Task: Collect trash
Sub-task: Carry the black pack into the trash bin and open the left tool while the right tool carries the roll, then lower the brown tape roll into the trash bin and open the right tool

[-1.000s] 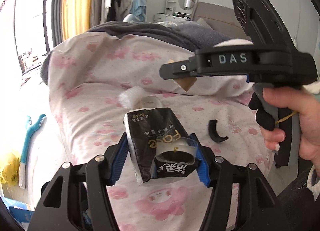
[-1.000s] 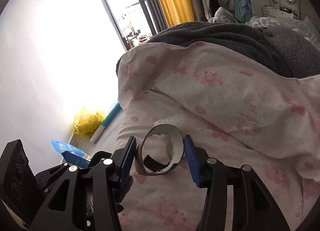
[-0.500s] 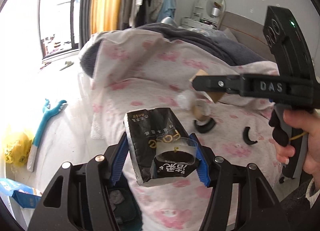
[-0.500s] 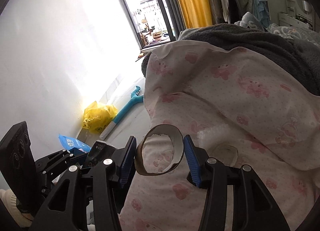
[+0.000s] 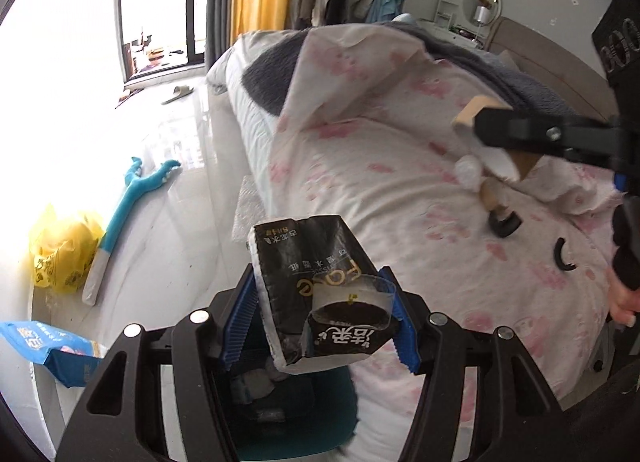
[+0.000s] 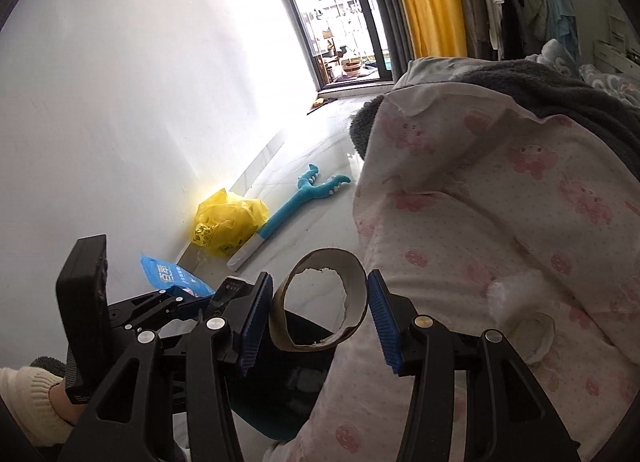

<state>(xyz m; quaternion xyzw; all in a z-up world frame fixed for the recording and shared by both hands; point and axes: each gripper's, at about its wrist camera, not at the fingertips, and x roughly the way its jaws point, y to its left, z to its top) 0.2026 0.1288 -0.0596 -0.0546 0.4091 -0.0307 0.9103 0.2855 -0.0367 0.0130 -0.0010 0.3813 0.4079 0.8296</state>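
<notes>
My left gripper (image 5: 322, 324) is shut on a crumpled black tissue packet (image 5: 316, 294) and holds it over a dark teal bin (image 5: 296, 402) beside the bed. My right gripper (image 6: 318, 316) is shut on a brown cardboard tape ring (image 6: 320, 302), above the same bin (image 6: 280, 382); it also shows in the left wrist view (image 5: 500, 134). On the pink bedspread lie a white foam wad (image 6: 516, 294), a round lid (image 6: 536, 336), a black ring (image 5: 505, 222) and a black curved piece (image 5: 562, 260).
On the floor by the wall lie a yellow plastic bag (image 6: 228, 226), a blue toy stick (image 6: 296, 206) and a blue packet (image 6: 172, 276). A grey blanket (image 6: 540, 82) covers the far bed. A balcony door (image 6: 344, 22) stands beyond.
Both grippers have swung left off the bed with their loads and now hang over the bin at the bedside. The floor and bin have come into view.
</notes>
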